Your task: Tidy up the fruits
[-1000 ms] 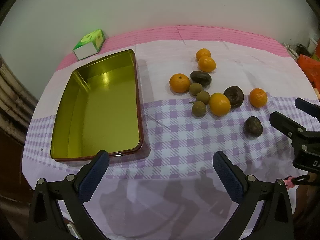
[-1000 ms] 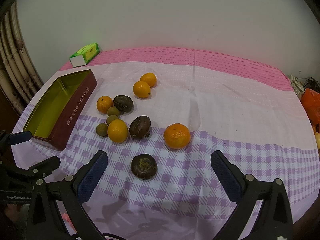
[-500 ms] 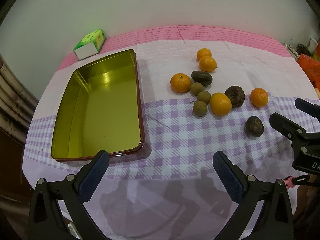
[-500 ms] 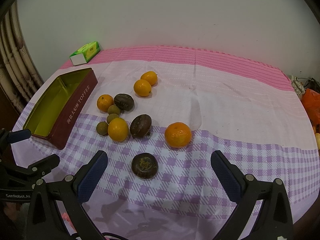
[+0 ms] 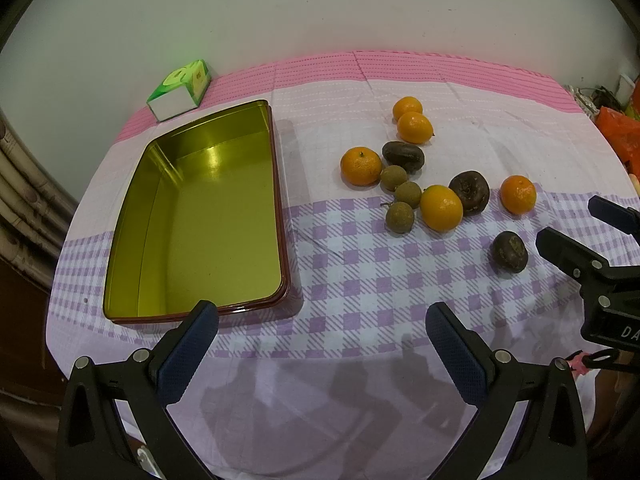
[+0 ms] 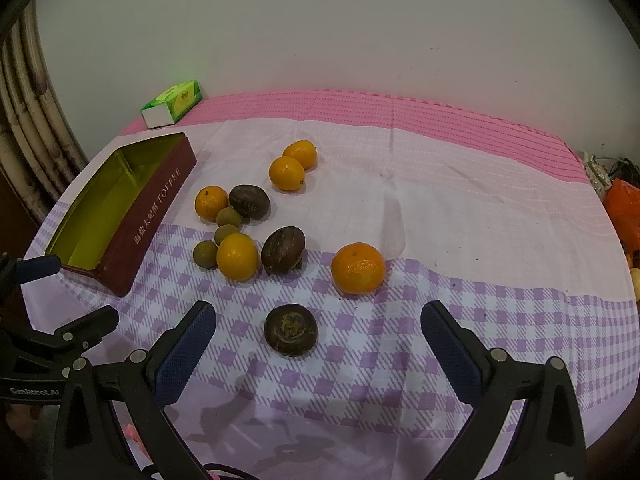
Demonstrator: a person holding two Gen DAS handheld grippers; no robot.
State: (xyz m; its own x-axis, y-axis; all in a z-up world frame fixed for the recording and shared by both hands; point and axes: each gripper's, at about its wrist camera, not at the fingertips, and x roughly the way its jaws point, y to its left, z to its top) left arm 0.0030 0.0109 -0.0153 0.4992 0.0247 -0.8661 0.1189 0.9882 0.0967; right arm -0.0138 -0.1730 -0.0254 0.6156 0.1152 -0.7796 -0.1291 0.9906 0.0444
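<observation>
Green carton (image 5: 179, 90) behind empty tin (image 5: 132, 216)

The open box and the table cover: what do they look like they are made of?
The box looks like thin metal: its gold inside is glossy and mirrors the light, and its outside is dark red paint with printed lettering. The table cover seems woven fabric, matte, with creases and a printed check.

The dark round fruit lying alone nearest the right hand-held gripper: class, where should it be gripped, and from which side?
Grip the dark round fruit across its widest middle, coming from the near side, above. It sits apart from the other fruit with bare cloth on both flanks, and the open right hand-held gripper is roughly lined up with it.
</observation>
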